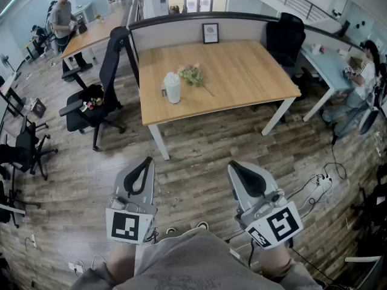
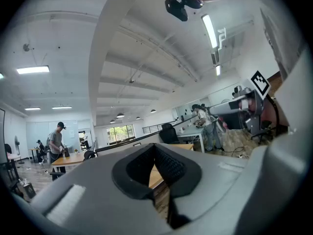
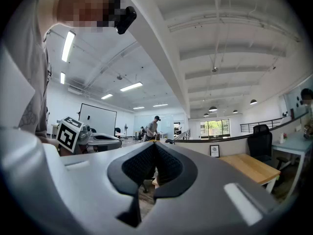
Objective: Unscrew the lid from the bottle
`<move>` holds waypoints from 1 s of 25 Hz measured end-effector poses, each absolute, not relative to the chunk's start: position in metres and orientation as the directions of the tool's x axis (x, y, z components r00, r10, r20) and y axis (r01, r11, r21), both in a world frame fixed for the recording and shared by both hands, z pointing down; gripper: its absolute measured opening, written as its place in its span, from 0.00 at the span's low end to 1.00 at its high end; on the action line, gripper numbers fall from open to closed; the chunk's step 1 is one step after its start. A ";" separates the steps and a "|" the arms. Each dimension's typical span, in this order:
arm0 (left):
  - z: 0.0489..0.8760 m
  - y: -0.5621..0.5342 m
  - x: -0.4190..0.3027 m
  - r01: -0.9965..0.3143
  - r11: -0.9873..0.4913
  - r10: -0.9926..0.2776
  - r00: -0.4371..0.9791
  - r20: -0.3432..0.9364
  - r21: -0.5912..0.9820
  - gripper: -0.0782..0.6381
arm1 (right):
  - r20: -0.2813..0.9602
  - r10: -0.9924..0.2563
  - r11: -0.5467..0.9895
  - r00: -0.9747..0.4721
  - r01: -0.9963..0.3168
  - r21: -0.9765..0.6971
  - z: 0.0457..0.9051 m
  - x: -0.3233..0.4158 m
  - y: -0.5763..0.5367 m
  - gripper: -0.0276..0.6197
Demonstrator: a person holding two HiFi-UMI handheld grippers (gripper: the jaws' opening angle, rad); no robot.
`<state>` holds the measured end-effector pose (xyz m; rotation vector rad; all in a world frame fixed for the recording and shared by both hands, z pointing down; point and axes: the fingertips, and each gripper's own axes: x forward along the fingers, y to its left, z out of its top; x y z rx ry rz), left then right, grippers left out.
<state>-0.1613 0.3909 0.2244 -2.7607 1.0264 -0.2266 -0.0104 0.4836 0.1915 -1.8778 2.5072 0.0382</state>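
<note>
Bottle, pale and apparently capped, upright on wooden table, flower sprig just beside it, left gripper and right gripper well apart from it over plank floor, jaws closed together, nothing between them.

Bottle upright on wooden table, flowers just beside; left hand-held gripper, right hand-held gripper over floor.

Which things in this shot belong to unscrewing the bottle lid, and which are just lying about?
Job: bottle, standing on the wooden table; left tool and right tool, both shut and empty, short of the table.
Lying about: flowers beside the bottle, picture frame at the table's back edge, office chair, power strip on the floor.
</note>
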 end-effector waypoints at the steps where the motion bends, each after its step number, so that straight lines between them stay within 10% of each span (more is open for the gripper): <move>1: 0.225 0.393 -0.161 -0.630 -0.743 -0.658 0.749 0.079 -0.225 0.11 | -0.028 -0.960 0.278 -0.278 -0.961 -0.007 0.192 -0.009 0.485 0.06; 17: 0.220 0.400 -0.150 -0.671 -0.713 -0.685 0.728 0.000 -0.204 0.12 | 0.007 -0.942 0.335 -0.335 -0.942 -0.011 0.210 0.000 0.497 0.07; 19: 0.225 0.397 -0.146 -0.672 -0.711 -0.690 0.723 0.019 -0.207 0.57 | -0.024 -0.950 0.311 -0.310 -0.950 -0.030 0.207 0.005 0.496 0.45; 25: 0.230 0.404 -0.134 -0.663 -0.715 -0.685 0.727 0.034 -0.223 0.58 | -0.023 -0.958 0.287 -0.286 -0.957 -0.047 0.214 0.021 0.501 0.48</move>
